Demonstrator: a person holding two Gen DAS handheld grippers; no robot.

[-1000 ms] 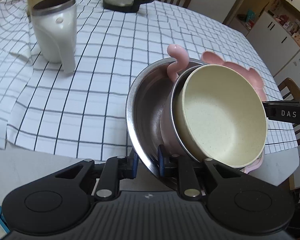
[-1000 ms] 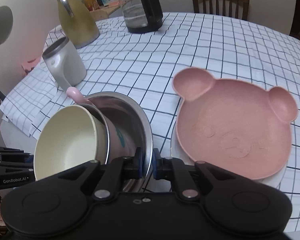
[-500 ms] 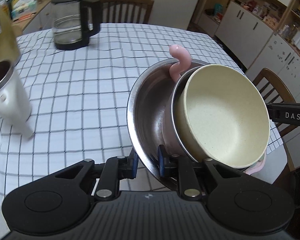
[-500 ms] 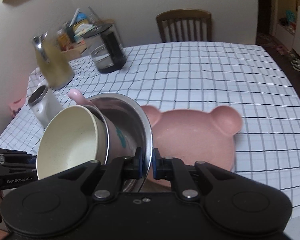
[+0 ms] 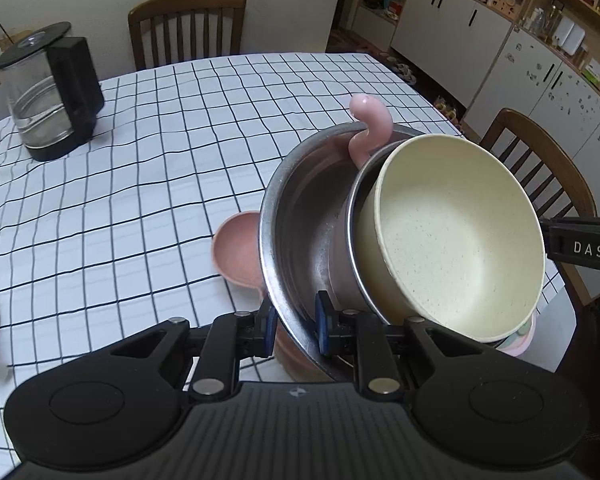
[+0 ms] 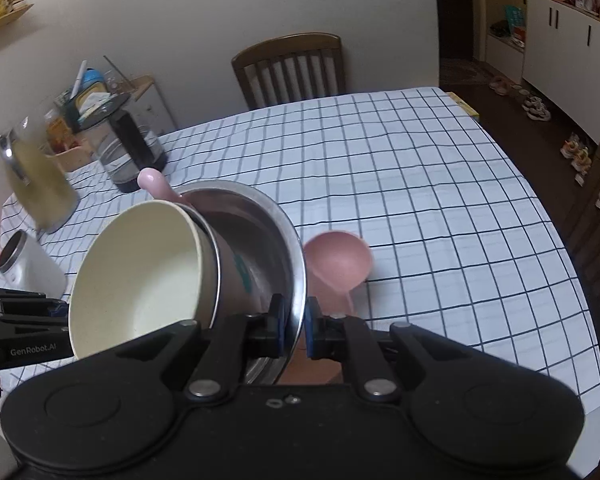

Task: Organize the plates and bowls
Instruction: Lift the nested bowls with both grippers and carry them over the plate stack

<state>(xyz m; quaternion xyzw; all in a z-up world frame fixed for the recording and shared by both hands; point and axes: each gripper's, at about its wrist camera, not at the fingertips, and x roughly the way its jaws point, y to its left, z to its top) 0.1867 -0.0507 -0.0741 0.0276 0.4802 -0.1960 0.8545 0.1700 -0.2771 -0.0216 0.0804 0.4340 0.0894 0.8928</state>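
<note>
A stack of nested bowls is held in the air, tilted: a steel bowl (image 5: 300, 216) outermost, a pink cup with a curled handle (image 5: 370, 120) inside it, and a cream bowl (image 5: 460, 240) innermost. My left gripper (image 5: 294, 322) is shut on the steel bowl's rim. My right gripper (image 6: 294, 326) is shut on the opposite rim of the steel bowl (image 6: 260, 236); the cream bowl (image 6: 136, 280) also shows there. A pink bear-shaped plate (image 5: 236, 248) lies on the table under the stack, mostly hidden; one ear (image 6: 336, 264) shows.
The table has a checked cloth (image 5: 140, 160). A glass kettle on a black base (image 5: 48, 92) stands at the back left, a yellow jug (image 6: 36, 184) and a white tumbler (image 6: 28, 268) to the left. Wooden chairs (image 6: 292, 68) stand around the table.
Both grippers have carried the bowl stack rightward over the pink bear plate, which is now mostly hidden below it. The grips are unchanged.
</note>
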